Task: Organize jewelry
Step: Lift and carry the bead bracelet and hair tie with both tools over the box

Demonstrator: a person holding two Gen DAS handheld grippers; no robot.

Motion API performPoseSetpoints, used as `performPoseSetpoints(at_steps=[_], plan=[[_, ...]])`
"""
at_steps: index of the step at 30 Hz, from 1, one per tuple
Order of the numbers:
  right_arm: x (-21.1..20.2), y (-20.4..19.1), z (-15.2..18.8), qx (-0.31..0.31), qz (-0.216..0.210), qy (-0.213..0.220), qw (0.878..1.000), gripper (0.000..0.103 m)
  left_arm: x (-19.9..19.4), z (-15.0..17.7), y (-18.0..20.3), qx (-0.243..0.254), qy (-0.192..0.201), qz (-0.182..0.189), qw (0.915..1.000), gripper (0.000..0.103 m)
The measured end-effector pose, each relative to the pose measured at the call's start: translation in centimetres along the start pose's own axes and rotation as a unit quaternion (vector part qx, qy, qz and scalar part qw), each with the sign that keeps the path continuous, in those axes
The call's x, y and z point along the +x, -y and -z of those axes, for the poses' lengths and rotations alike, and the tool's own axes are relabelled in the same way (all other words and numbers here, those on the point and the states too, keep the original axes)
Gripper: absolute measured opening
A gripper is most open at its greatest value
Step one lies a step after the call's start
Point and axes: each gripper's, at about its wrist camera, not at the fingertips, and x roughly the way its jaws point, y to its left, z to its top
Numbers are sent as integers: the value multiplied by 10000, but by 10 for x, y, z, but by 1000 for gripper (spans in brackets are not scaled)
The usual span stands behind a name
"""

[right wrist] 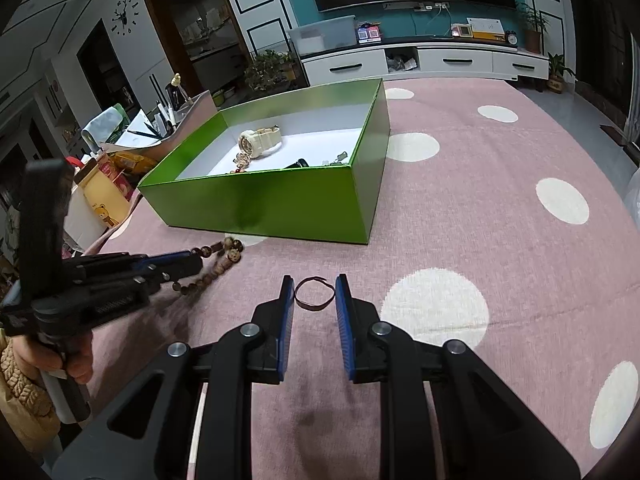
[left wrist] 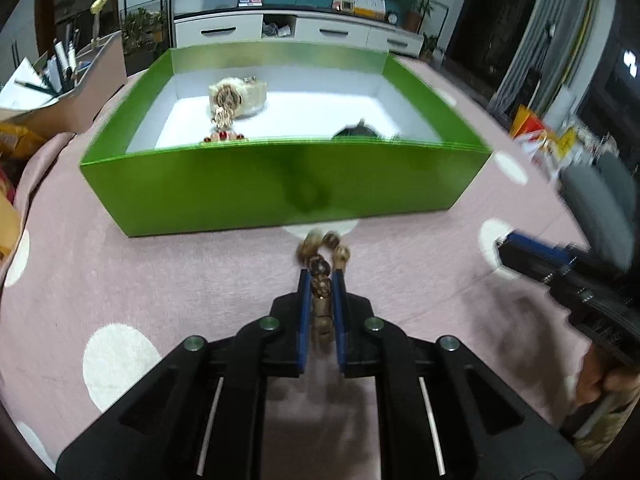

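My left gripper (left wrist: pixel 322 276) is shut on a brown wooden bead bracelet (left wrist: pixel 320 248), whose loose end curls just beyond the fingertips, close to the front wall of the green box (left wrist: pixel 280 184). In the right wrist view the same bracelet (right wrist: pixel 224 260) trails from the left gripper (right wrist: pixel 198 264) at the left. My right gripper (right wrist: pixel 314 288) holds a thin dark brown ring (right wrist: pixel 314 306) between its blue pads (right wrist: pixel 286 320), both sides touching. The box (right wrist: pixel 280 204) contains a cream watch (right wrist: pixel 260 142), a red beaded piece (left wrist: pixel 226 136) and a dark item (left wrist: pixel 354 132).
A pink cloth with white dots (right wrist: pixel 480 220) covers the table. Clutter stands off the table's left edge: a pen holder (left wrist: pixel 60 68) and yellow packages (right wrist: pixel 104 196). A white TV cabinet (right wrist: pixel 440 60) lines the far wall. The right gripper (left wrist: pixel 520 248) enters the left wrist view at right.
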Motion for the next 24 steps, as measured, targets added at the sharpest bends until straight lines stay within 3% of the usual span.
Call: performPoseSetpoints(at_steps=[12,24], plan=[[-16,-8,1,-85,-96,130,9998,21,-55,-1,3,-428,536,327,9971,10],[-41,-22,2,-195,-309,379,9986,21,-97,6,-3,-629,812,164,9946,10]])
